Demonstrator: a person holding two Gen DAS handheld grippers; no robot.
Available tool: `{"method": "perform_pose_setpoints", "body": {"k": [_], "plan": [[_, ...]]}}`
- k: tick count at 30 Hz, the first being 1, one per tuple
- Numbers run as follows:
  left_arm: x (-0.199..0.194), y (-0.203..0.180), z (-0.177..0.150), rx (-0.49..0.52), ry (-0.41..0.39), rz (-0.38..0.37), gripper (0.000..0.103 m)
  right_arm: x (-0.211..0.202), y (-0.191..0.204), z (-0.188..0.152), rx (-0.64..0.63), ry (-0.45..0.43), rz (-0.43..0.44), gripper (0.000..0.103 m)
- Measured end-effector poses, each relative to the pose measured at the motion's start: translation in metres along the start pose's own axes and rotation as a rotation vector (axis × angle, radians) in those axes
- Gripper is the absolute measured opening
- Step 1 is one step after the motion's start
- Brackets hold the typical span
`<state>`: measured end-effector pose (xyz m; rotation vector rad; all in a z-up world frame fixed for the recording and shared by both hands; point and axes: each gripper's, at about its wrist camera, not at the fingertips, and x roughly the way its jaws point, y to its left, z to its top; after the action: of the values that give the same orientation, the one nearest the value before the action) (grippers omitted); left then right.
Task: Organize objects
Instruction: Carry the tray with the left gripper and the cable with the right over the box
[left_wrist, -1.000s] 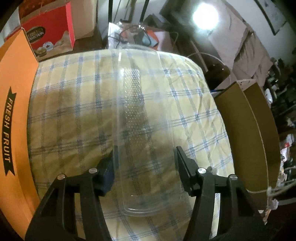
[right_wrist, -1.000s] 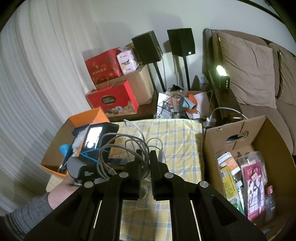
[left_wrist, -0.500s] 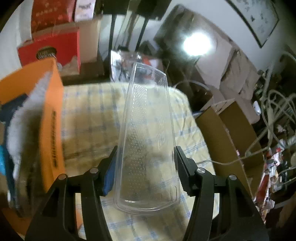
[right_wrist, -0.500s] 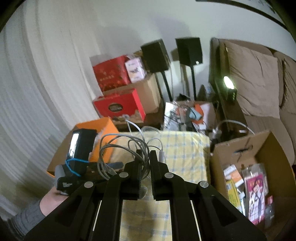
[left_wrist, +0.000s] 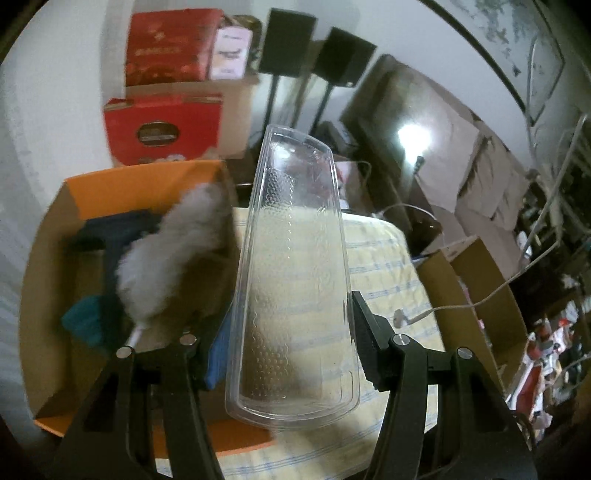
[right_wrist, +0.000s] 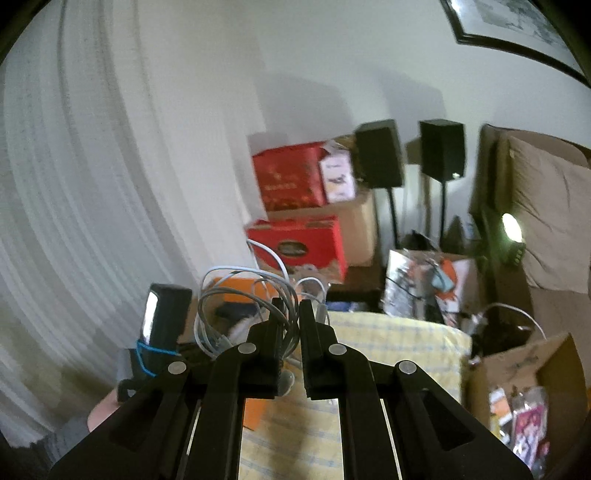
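Between the fingers of the left gripper (left_wrist: 291, 332) a long clear plastic tray with a dimpled floor (left_wrist: 293, 266) was clamped across its near end, lifted off the yellow checked tablecloth (left_wrist: 384, 273) and pointing away toward the far wall. Just left of it sat the open orange cardboard box (left_wrist: 48, 266), with a grey fluffy duster (left_wrist: 173, 236) lying inside beside some dark items.

The right gripper (right_wrist: 290, 321) was pinched narrow on a loose coil of grey and white cables (right_wrist: 240, 295), held above the table's left side.

Thin, slick plastic held only at one end seemed likely to flex or slide out of the pads — a quick swing toward the box could make it twist free. Its far tip might also catch the box wall or the duster and lever the tray out of the grip. One white cable end (left_wrist: 400, 316) dangled over the cloth near the brown cardboard box (left_wrist: 476, 295) on the right — it could snag on that box's edge, or loops could slip from the pinch and drop.
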<state>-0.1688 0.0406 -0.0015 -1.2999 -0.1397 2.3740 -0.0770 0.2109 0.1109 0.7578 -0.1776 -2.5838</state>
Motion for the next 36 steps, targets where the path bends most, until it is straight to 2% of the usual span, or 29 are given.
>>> {"method": "perform_pose_setpoints", "body": {"k": [12, 17, 25, 36], "plan": [[-0.032, 0.080, -0.023, -0.057, 0.002, 0.098, 0.054, 0.041, 0.083, 0.044, -0.075, 0.007, 0.156, 0.007], [-0.041, 0.104, -0.031, -0.095, -0.002, 0.110, 0.054, 0.062, 0.113, 0.059, -0.088, 0.014, 0.211, 0.007], [-0.050, 0.140, -0.046, -0.147, -0.003, 0.119, 0.054, 0.109, 0.152, 0.062, -0.079, 0.077, 0.294, 0.007], [-0.044, 0.185, -0.053, -0.212, -0.006, 0.108, 0.054, 0.181, 0.176, 0.044, -0.051, 0.188, 0.332, 0.007]]}}
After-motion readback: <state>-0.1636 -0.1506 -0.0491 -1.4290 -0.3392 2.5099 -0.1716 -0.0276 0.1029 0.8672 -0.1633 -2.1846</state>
